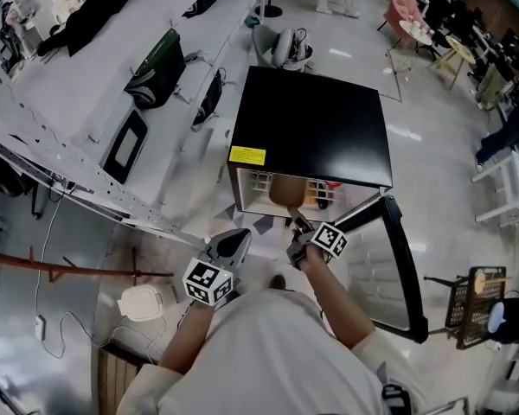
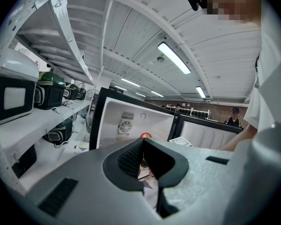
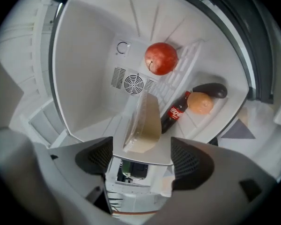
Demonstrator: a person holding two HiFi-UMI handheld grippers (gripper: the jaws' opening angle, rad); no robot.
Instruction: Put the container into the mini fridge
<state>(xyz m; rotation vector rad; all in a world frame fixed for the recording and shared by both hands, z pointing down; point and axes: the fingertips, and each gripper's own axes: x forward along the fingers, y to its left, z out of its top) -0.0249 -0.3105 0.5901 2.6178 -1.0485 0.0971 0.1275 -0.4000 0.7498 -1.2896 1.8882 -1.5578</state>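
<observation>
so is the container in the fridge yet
In. The container rests on a shelf inside the fridge, beyond the right gripper, whose jaws stand apart off it.

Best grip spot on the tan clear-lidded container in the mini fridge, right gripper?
Take the near end of the tan clear-lidded container, fingers on its two long sides, coming straight in through the open black mini fridge. That end faces the right gripper, looks narrower than its open fingers' gap, and the dark cola bottle lies to one side.
</observation>
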